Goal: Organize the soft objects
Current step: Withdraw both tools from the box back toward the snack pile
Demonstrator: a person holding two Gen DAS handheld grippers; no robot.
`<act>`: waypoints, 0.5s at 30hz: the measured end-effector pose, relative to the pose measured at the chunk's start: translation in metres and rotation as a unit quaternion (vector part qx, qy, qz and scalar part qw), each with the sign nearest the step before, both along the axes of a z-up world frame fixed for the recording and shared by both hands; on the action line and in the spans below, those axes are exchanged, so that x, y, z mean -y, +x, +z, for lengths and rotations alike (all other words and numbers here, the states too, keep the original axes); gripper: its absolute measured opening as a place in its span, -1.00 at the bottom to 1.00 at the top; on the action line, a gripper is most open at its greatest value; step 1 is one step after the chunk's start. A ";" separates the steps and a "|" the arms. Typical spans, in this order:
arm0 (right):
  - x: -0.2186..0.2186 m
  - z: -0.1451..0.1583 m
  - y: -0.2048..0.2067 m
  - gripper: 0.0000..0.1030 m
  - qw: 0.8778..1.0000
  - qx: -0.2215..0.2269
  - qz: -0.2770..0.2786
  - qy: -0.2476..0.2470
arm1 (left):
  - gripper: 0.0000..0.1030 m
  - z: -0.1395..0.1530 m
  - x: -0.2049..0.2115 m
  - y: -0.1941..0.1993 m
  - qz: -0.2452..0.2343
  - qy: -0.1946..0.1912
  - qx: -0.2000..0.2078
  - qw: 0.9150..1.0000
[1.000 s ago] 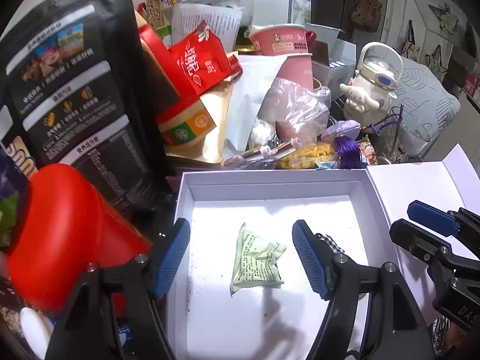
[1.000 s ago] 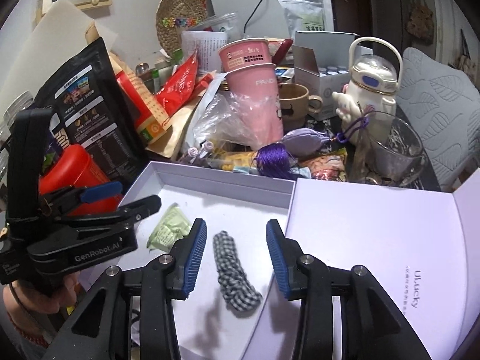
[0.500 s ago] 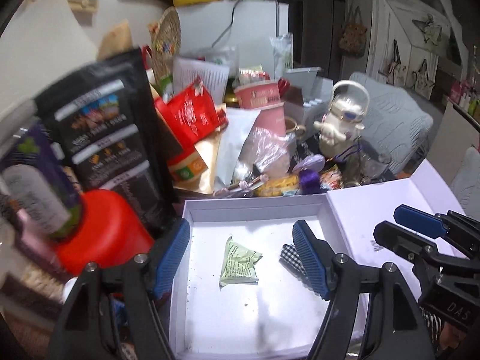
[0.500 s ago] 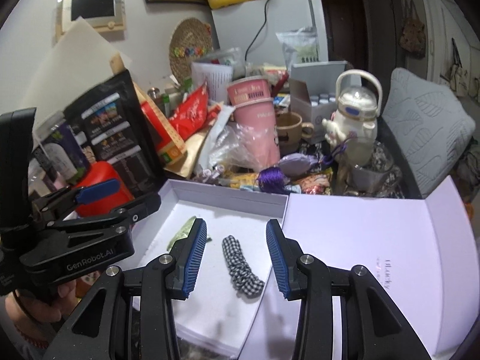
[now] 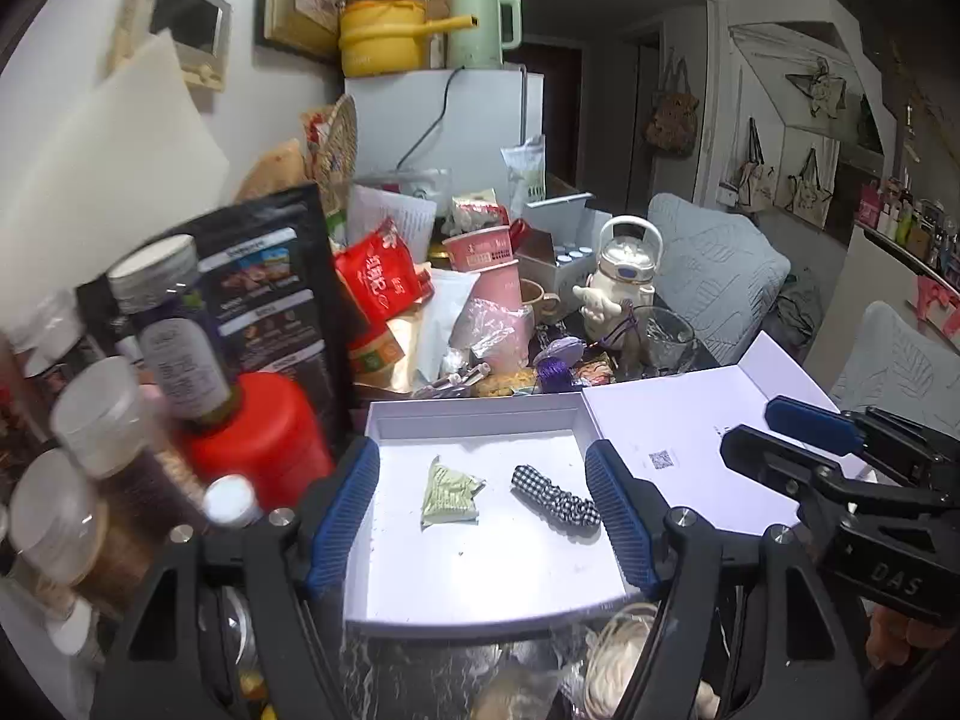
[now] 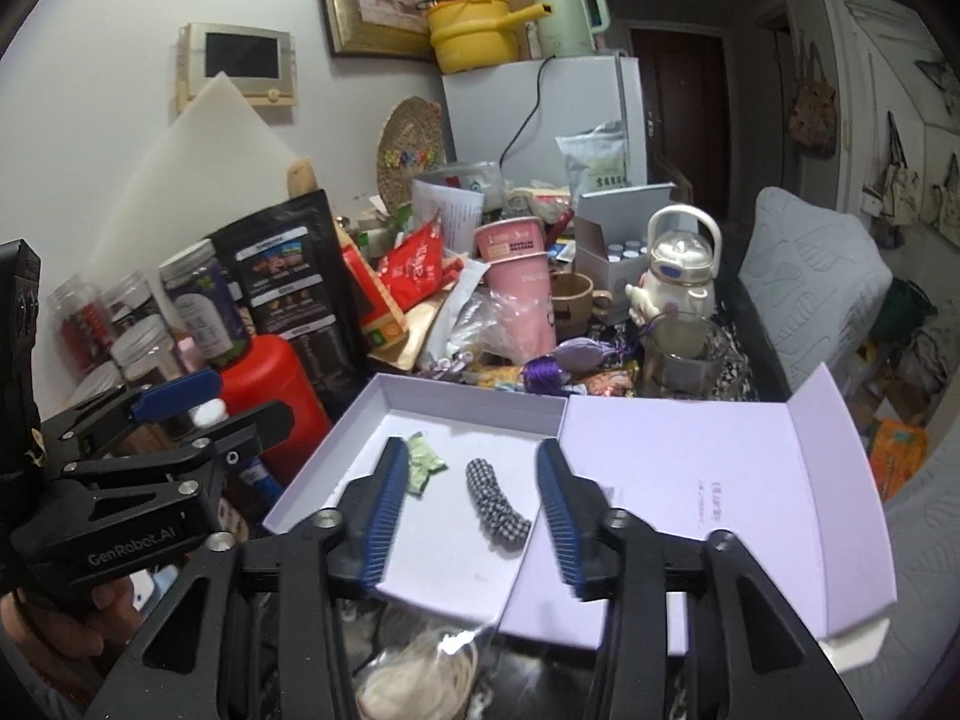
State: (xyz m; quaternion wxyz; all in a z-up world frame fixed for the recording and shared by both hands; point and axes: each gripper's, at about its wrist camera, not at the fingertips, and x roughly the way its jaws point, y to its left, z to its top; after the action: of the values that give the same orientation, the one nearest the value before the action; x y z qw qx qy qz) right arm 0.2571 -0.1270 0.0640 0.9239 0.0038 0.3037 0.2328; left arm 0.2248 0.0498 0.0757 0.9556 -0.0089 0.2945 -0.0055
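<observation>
A shallow white box (image 5: 474,414) (image 6: 474,396) lies open with its lid (image 6: 708,498) folded out to the right. Inside it rest a pale green packet (image 5: 450,489) (image 6: 423,462) and a black-and-white checked scrunchie (image 5: 555,501) (image 6: 495,507). My left gripper (image 5: 483,516) hangs open above the box's near part, nothing between its blue pads. My right gripper (image 6: 471,510) is lifted over the box's near right corner, its jaws opening and empty, with the scrunchie lying below them. Each gripper shows in the other's view, the right gripper (image 5: 804,438) at the right and the left gripper (image 6: 180,402) at the left.
A red canister (image 5: 258,438) and several jars (image 5: 90,408) crowd the left. Behind the box stand a black pouch (image 6: 288,276), red snack bags (image 6: 414,264), pink cups (image 6: 516,276), a white teapot (image 6: 681,264) and a glass (image 6: 684,354). Pale cord (image 6: 420,678) lies in front of the box.
Both grippers have pulled back and up from the box, so more of the room shows. The right gripper's jaws have spread wider. The packet and scrunchie stay in the box.
</observation>
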 end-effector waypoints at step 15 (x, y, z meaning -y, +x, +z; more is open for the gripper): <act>0.021 0.024 -0.102 0.52 0.999 0.052 0.011 0.011 | 0.94 0.023 0.020 -0.106 -0.011 0.040 0.068 0.997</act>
State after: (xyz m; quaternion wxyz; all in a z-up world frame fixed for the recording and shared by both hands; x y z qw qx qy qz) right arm 0.1552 -0.1481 0.0878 0.9356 -0.0016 0.2529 0.2464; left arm 0.1188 0.0295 0.0991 0.9730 0.0327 0.2285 -0.0047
